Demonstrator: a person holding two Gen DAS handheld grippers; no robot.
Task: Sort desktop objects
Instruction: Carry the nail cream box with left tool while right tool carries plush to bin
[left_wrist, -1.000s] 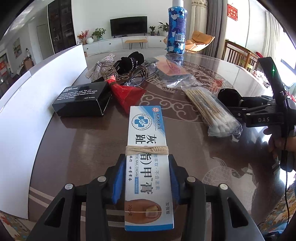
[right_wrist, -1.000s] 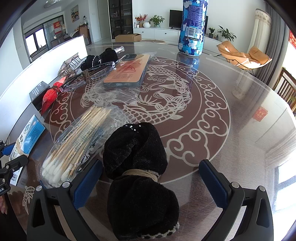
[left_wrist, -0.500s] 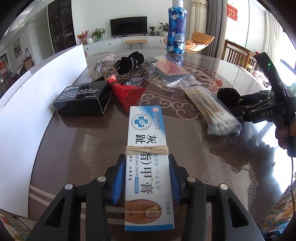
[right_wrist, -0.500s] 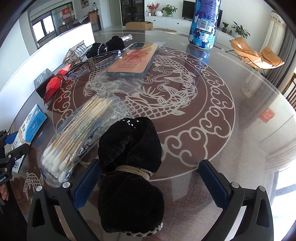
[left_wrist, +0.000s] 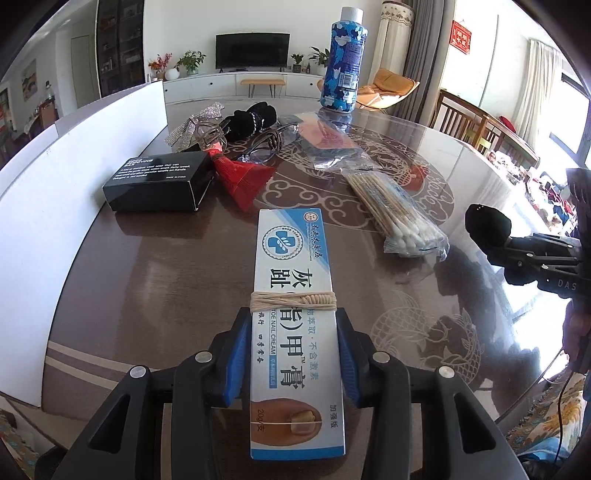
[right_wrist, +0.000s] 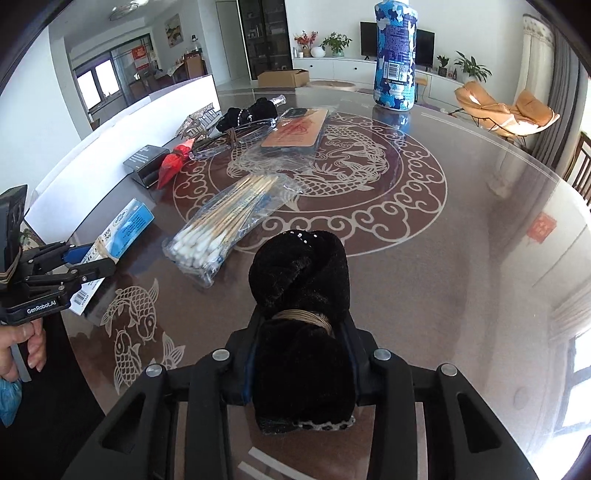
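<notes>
**Both grippers loaded, nothing sorted yet**

Your right gripper (right_wrist: 301, 354) is closing on the black fuzzy bundle (right_wrist: 299, 295); the jaws already pinch its lower half, just below the tan rubber band at its waist. Gripping near the band makes sense: it's the narrowest, firmest part of a soft item. The upper lobe sticks out past the fingertips, above the glass tabletop (right_wrist: 443, 258).

Your left gripper (left_wrist: 293, 350) is clamped on the toe nail cream box (left_wrist: 293, 280), blue pads on the long sides, about mid-length behind its own rubber band. The front half of the box overhangs forward, so expect some droop.

The bag of cotton swabs (right_wrist: 225, 225) lies on the table between your two grippers, close to the bundle. Further back, along the white board (left_wrist: 74, 177), sit a black carton (left_wrist: 159, 181), a red tassel (left_wrist: 245, 177), glasses (left_wrist: 266, 147), a second black fuzzy piece (left_wrist: 251, 120) and a bagged orange card (right_wrist: 295, 133). A blue camo bottle (right_wrist: 395, 55) stands at the far edge. That row looks like your drop zone.
</notes>
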